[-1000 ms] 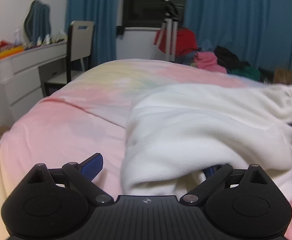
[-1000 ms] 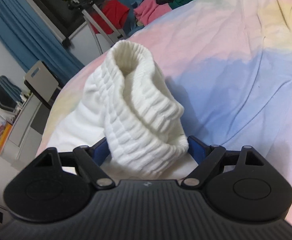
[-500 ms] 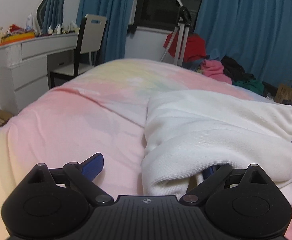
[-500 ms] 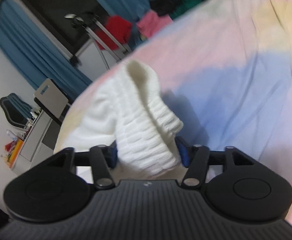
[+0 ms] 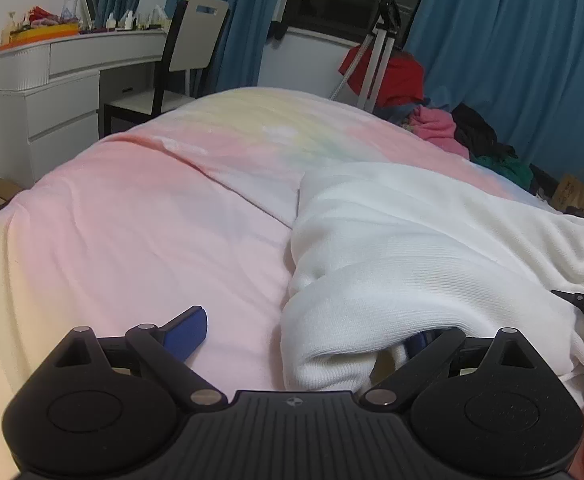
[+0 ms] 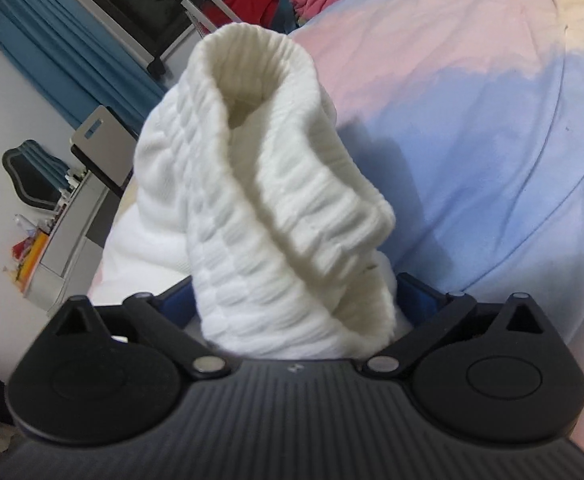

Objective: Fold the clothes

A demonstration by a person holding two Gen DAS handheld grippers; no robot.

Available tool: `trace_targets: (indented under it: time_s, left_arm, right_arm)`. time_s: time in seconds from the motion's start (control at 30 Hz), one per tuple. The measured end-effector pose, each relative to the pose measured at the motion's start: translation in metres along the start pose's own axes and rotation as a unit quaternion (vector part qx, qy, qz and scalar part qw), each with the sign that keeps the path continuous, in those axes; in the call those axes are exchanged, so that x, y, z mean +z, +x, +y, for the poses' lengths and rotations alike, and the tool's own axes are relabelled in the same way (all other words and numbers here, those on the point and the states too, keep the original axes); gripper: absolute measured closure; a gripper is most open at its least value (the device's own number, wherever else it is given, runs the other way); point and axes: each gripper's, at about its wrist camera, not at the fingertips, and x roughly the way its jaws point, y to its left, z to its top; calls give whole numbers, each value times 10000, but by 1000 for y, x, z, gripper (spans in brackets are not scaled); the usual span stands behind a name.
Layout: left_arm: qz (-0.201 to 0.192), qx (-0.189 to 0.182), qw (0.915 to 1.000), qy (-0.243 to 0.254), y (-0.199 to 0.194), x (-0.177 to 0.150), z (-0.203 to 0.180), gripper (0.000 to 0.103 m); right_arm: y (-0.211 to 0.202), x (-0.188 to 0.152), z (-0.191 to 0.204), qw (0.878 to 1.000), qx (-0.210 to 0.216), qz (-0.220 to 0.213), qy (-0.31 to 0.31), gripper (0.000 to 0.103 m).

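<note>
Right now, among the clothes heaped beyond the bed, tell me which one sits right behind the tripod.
The red garment, draped behind the tripod; the pink, black and green ones lie further right.

left hand-held gripper [image 5: 304,336]: ribbed black body, blue pads | right hand-held gripper [image 6: 292,300]: same, silver pivot screws
</note>
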Motion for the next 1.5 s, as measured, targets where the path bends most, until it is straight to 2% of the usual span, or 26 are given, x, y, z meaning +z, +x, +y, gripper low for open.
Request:
trace_targets:
  time_s: [0.07,0.13,0.27,0.4,0.5,0.53,0.67,0.8,0.83,0.93,1.03,1.2,1.27,1.33,1.5]
  left_arm:
    - [182,-65,9998,-64,5,1,1,4]
    - [255,-115,9996,-36,4,3,0,4]
    - [446,-344,9984,-14,-9,7,-1,8]
    - [444,-998,9936,-303,-32,14,10,6]
    - [357,-1567,9837,-811,-37,21,24,0]
    - [338,-1738,9788,-1034,-35,23,30,0]
    - [759,-1905,9623,-1788,1,30,43,0]
    - [1275,-2159,9330,-2581,40,24,55,1]
    - [1310,-2196,9292,-2667,45,23,56,2]
    - [1317,-2358,9297,-2503,49,25,52,5]
    - [1320,-2405,9337,-2302,51,24,47,14]
    - [1227,-2273,9444,-2036,44,28,46,43]
    - [1119,-2237,9492,-1910,38,30,45,48]
    - [932,-2280,9517,-1835,25,33,44,51]
    - [583,-2652,9468,-1727,-12,43,36,54]
  right_arm:
    - [-3,1,5,10000,-73,-16,-64,11]
    - [-8,1,12,9997,-148,-43,-169,33]
    - [-25,5,24,9993,-115,-284,-195,57]
    - [-40,11,29,9983,-28,-573,-93,62]
    - [-40,11,37,9977,-78,-657,-160,62]
    - [-39,10,36,9975,-112,-673,-195,62]
    - [-39,9,30,9969,-216,-698,-296,62]
    - [-36,9,25,9969,-248,-685,-285,62]
    - [-34,9,23,9970,-258,-676,-274,62]
    - [-30,9,19,9974,-282,-633,-183,62]
    - [-29,10,18,9975,-295,-629,-116,62]
    - [-35,8,24,9970,-300,-703,-103,62]
    - [-43,6,30,9963,-252,-791,-207,64]
    - [-55,3,37,9956,-178,-879,-272,65]
    - [-96,-1,42,9929,45,-1177,-163,66]
